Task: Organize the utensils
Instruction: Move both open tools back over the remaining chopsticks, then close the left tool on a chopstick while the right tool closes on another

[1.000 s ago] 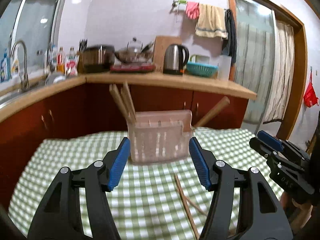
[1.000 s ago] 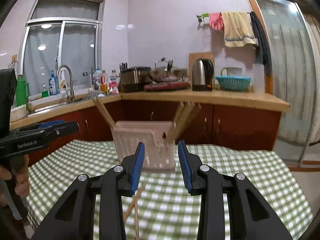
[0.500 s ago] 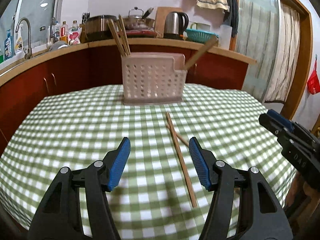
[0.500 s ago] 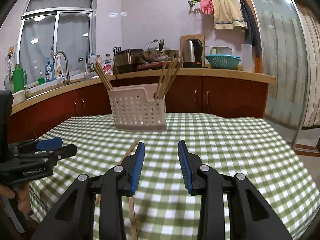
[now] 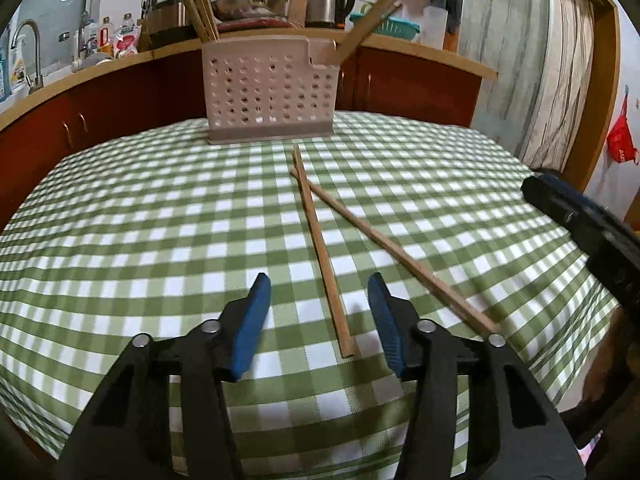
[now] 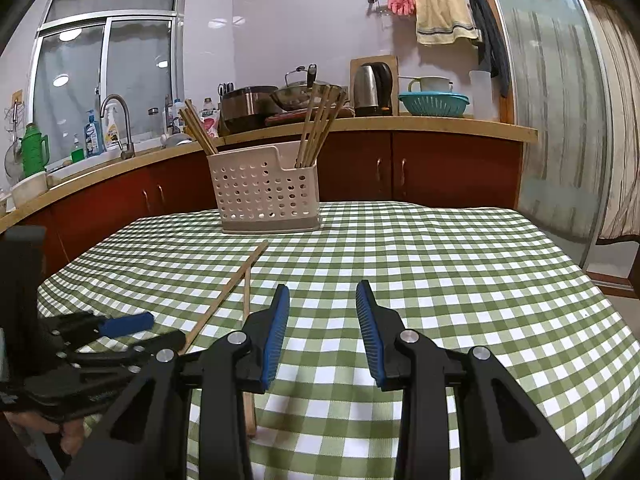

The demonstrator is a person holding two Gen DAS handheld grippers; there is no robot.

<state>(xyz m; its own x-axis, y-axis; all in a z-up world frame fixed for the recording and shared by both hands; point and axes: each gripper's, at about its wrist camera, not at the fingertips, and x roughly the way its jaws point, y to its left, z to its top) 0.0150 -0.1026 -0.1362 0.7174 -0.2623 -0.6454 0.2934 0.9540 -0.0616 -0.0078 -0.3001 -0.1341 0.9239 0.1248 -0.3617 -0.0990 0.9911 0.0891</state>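
Chopsticks (image 5: 320,248) crossed flat on checked tabletop (image 5: 160,220) short of caddy (image 5: 268,92), left gripper (image 5: 318,312) jaws open straddling near end, right gripper (image 6: 322,320) jaws open, empty; light, stiff, thin, likely slippery, so pinch mid-shaft.

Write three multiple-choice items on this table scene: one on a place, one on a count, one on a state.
1. Where is the utensil holder?
A. on the checked tablecloth
B. on the counter
C. in the sink

2. How many loose chopsticks lie on the cloth?
A. one
B. two
C. five

3. How is the left gripper?
A. shut on a chopstick
B. open, empty
C. out of view

Answers: A, it stands at the table's far side; B, two crossed sticks show; B, its jaws stand apart around one stick's near end.
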